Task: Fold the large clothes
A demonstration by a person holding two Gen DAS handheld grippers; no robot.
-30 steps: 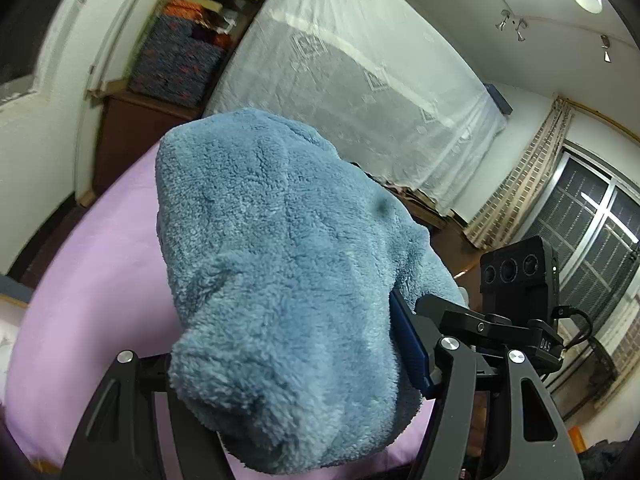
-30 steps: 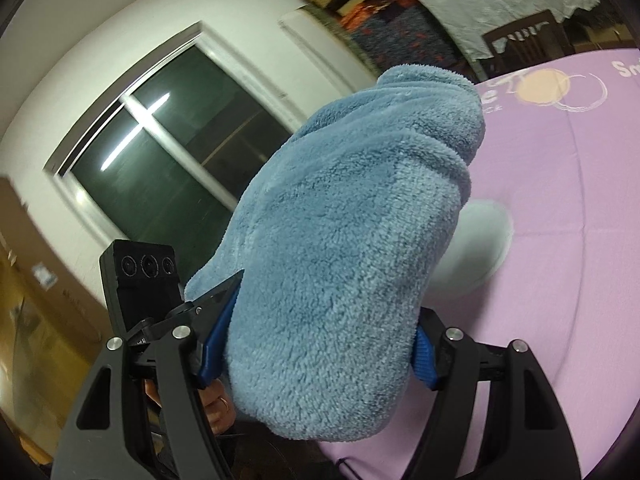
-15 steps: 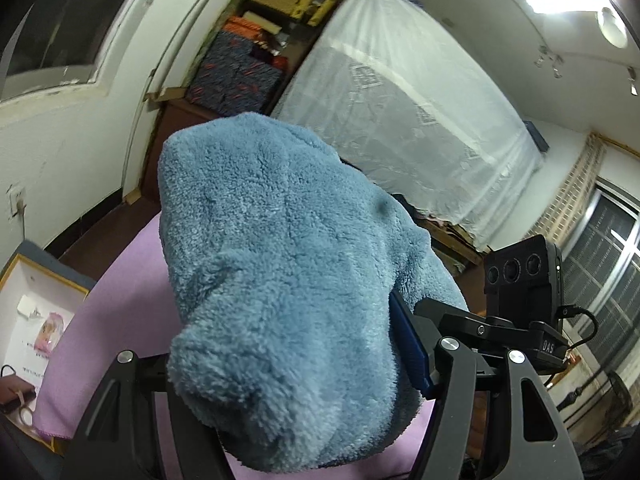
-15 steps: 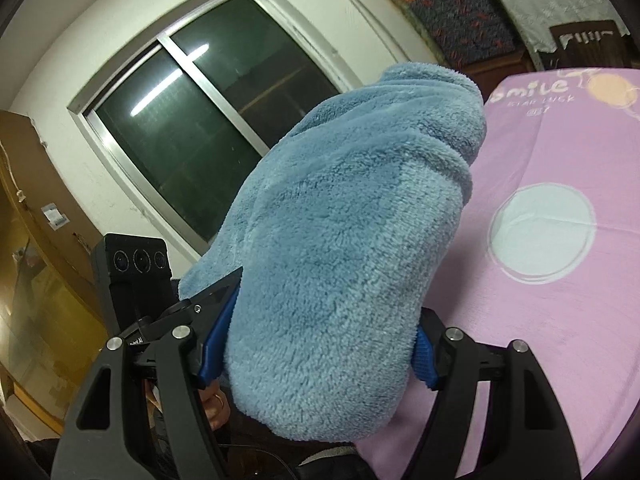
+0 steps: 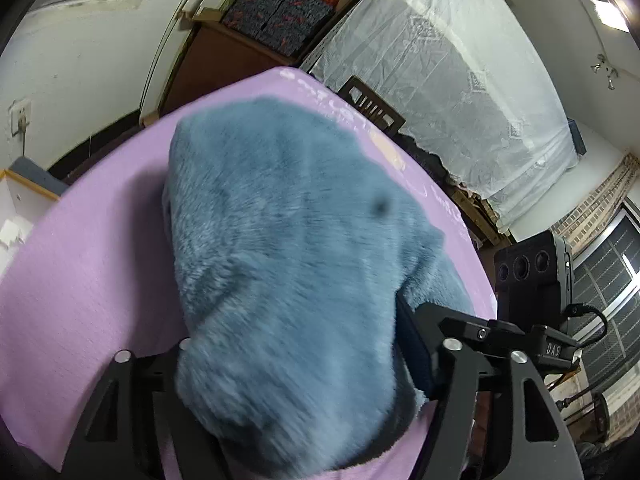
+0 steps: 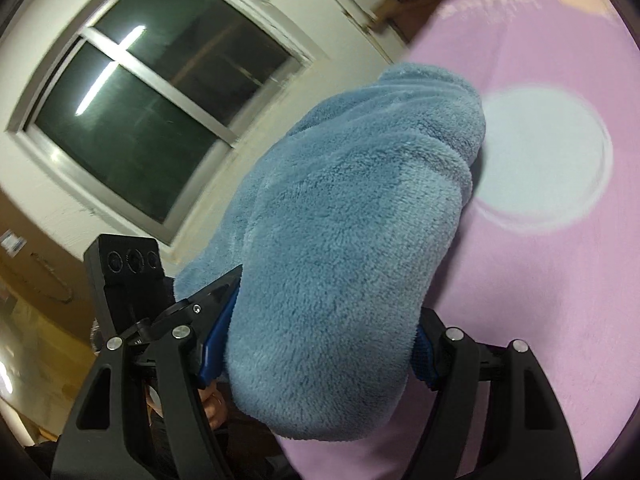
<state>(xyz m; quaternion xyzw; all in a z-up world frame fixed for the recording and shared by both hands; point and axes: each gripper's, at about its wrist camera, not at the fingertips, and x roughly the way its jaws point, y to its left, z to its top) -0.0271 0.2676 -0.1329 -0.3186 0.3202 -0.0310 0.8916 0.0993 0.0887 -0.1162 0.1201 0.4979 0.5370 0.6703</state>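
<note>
left gripper [image 5: 304, 364]: in the lower middle of the left wrist view, its jaws stand wide apart only because a thick wad of the blue fleece garment [image 5: 288, 264] fills the gap; they have just been opening a little with the fleece between them, and the fleece still looks pinched.
right gripper [image 6: 320, 344]: in the lower middle of the right wrist view, clamped on another thick bunch of the same garment [image 6: 344, 240], blue pads pressed into the pile on both sides.
garment's place: it fills the centre of both views, bulging forward past the fingers, over the purple cloth [image 5: 80, 280].
why two grips: one on each side probably keeps a big, floppy piece spread and under control.
purple cloth: pale circle [image 6: 544, 160] at right, likely the laying surface.
other rig: the right gripper's black camera block shows at the right edge of the left view [image 5: 528, 276].
</note>
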